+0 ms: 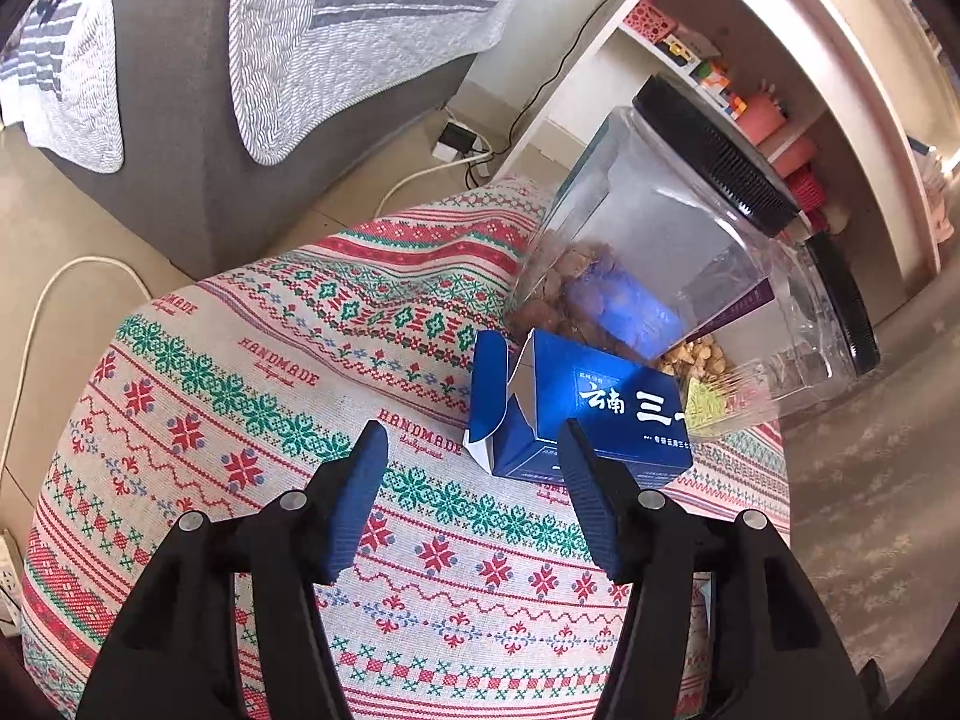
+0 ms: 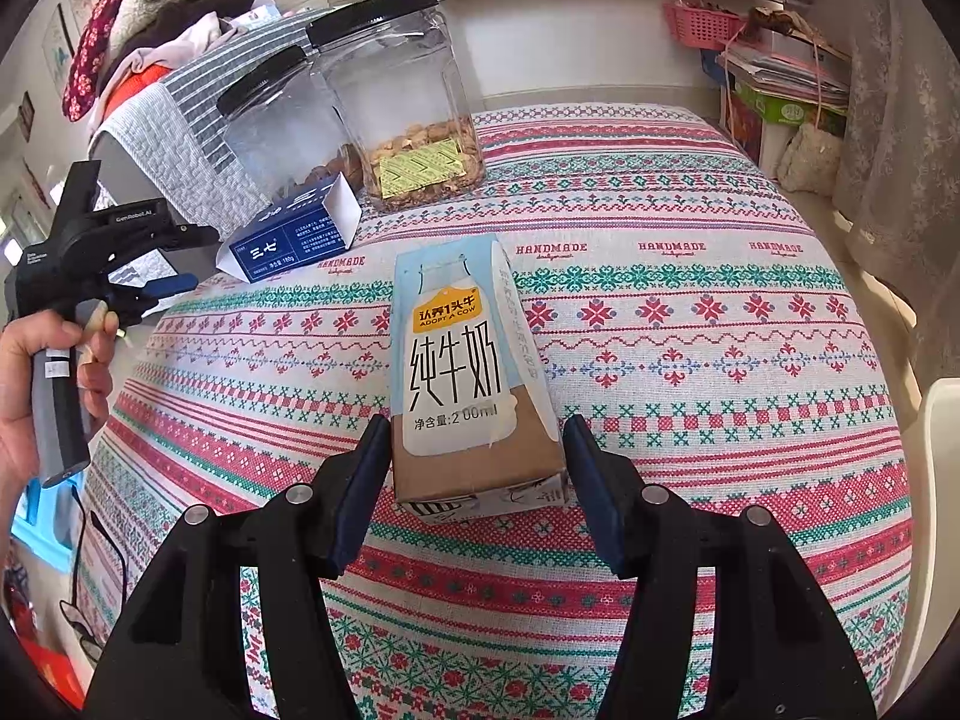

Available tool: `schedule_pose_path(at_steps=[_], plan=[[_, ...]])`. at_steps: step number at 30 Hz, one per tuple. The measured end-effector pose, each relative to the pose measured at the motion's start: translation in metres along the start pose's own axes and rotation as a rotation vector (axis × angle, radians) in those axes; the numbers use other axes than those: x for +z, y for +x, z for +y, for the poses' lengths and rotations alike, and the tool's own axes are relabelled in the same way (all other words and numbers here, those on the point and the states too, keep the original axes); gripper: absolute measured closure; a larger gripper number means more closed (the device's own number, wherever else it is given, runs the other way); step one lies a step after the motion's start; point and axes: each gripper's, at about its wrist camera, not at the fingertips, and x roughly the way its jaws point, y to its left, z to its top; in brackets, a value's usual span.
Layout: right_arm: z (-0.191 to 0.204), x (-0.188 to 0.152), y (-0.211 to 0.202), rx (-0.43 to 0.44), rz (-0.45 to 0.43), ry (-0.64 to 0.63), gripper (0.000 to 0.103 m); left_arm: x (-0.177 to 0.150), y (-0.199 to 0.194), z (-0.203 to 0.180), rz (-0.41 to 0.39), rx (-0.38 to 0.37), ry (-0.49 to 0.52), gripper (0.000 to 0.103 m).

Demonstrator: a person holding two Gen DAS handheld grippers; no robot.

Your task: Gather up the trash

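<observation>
Between my right gripper's (image 2: 474, 450) wide-spread jaws lies the milk carton (image 2: 465, 384), flat on the patterned counter (image 2: 690, 324), its bottom end nearest me, neither pad touching. My left gripper (image 1: 474, 450) hovers with jaws wide too; the blue box (image 1: 576, 414) sits just ahead of its right fingertip, against two clear jars (image 1: 672, 228).

This is a lived-in room of a home; a table wears a cross-stitch patterned cloth (image 2: 690, 192) printed "HANDMADE"; a grey sofa (image 1: 174, 138) beside it carries quilted striped throws (image 1: 336, 36); white shelves (image 1: 708, 54) hold pink baskets and small toys; clear snack jars (image 2: 396, 96) stand on the cloth; folded clothes (image 2: 162, 0) pile up behind; a power strip (image 1: 456, 141) lies on the tiled floor.
</observation>
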Motion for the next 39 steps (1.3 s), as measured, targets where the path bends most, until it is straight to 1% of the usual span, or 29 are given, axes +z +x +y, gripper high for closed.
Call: schedule_pose_path(at_steps=[3, 5, 7, 8, 9, 11, 15, 17, 21, 23, 24, 25, 26, 28, 29, 35, 37, 39], plan=[[0.002, 0.0, 0.001, -0.001, -0.001, -0.006, 0.047, 0.004, 0.01, -0.006, 0.003, 0.028, 0.035, 0.045], [0.003, 0.0, 0.003, 0.0, -0.001, -0.01, 0.047, 0.007, 0.015, -0.004, 0.006, 0.038, 0.03, 0.046], [0.004, 0.0, 0.006, 0.001, 0.0, -0.011, 0.047, 0.009, 0.019, -0.001, 0.004, 0.016, 0.005, 0.048], [0.005, 0.0, 0.006, 0.003, 0.001, -0.011, 0.047, 0.01, 0.021, 0.0, 0.003, 0.011, -0.002, 0.054], [0.006, 0.0, 0.006, 0.004, 0.0, -0.013, 0.047, 0.011, 0.023, 0.0, 0.001, -0.003, -0.009, 0.057], [0.006, 0.001, 0.007, 0.007, -0.002, -0.014, 0.047, 0.013, 0.024, 0.003, 0.002, -0.049, -0.031, 0.067], [0.007, 0.001, 0.006, 0.013, -0.007, -0.012, 0.047, 0.014, 0.02, 0.018, -0.001, -0.099, -0.111, 0.071], [0.008, 0.001, 0.006, 0.013, -0.008, -0.013, 0.047, 0.013, 0.02, 0.024, 0.006, -0.101, -0.127, 0.071], [0.01, 0.001, 0.006, 0.015, -0.006, -0.014, 0.047, 0.009, 0.023, 0.013, 0.025, -0.09, -0.073, 0.068], [0.012, 0.0, 0.006, 0.009, -0.006, -0.023, 0.047, 0.009, 0.027, 0.007, 0.036, -0.036, -0.044, 0.068], [0.013, -0.001, 0.006, 0.006, -0.005, -0.026, 0.047, 0.008, 0.028, 0.007, 0.034, -0.012, -0.046, 0.069], [0.013, -0.001, 0.005, 0.006, -0.005, -0.026, 0.047, 0.008, 0.028, 0.008, 0.027, -0.011, -0.06, 0.074], [0.012, -0.002, 0.004, 0.007, -0.004, -0.025, 0.047, 0.008, 0.028, 0.008, 0.023, -0.017, -0.063, 0.091], [0.012, -0.002, 0.004, 0.0, -0.002, -0.02, 0.047, 0.007, 0.026, 0.003, 0.016, -0.015, -0.031, 0.094], [0.011, -0.002, 0.003, -0.003, 0.0, -0.016, 0.047, 0.006, 0.023, -0.001, 0.011, -0.017, -0.014, 0.1], [0.007, -0.003, -0.012, -0.037, -0.018, -0.009, 0.048, -0.007, -0.003, -0.008, 0.004, -0.059, -0.005, 0.102], [0.006, -0.004, -0.02, -0.049, -0.022, -0.007, 0.048, -0.013, -0.014, -0.01, 0.002, -0.091, -0.01, 0.102], [0.004, -0.003, -0.029, -0.059, -0.029, -0.001, 0.048, -0.018, -0.029, -0.014, -0.012, -0.107, -0.006, 0.102]])
